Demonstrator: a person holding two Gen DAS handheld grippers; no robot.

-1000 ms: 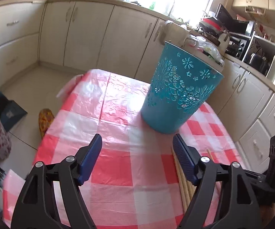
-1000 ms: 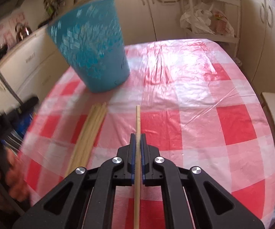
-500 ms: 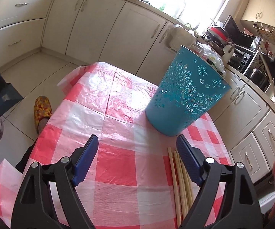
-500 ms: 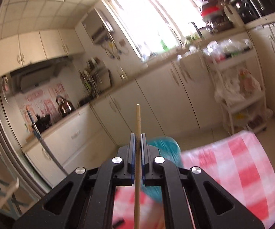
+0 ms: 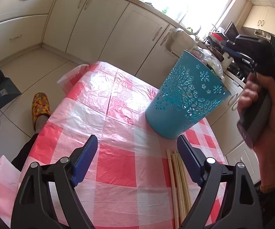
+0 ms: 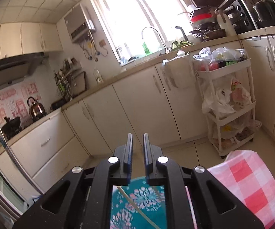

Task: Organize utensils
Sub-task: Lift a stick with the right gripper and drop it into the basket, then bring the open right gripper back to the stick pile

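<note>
**One chopstick in the bin, a bundle left on the table**

The right gripper point(image 6: 137, 150) hangs above the teal basket point(image 5: 185, 99), jaws narrowly parted and holding nothing; one chopstick point(image 6: 137, 208) leans inside. The left gripper point(image 5: 137, 152), spread wide and holding nothing, is nearer the loose chopsticks point(image 5: 177, 181), about five, lying just beside its right finger, long axes running toward the basket.
</note>
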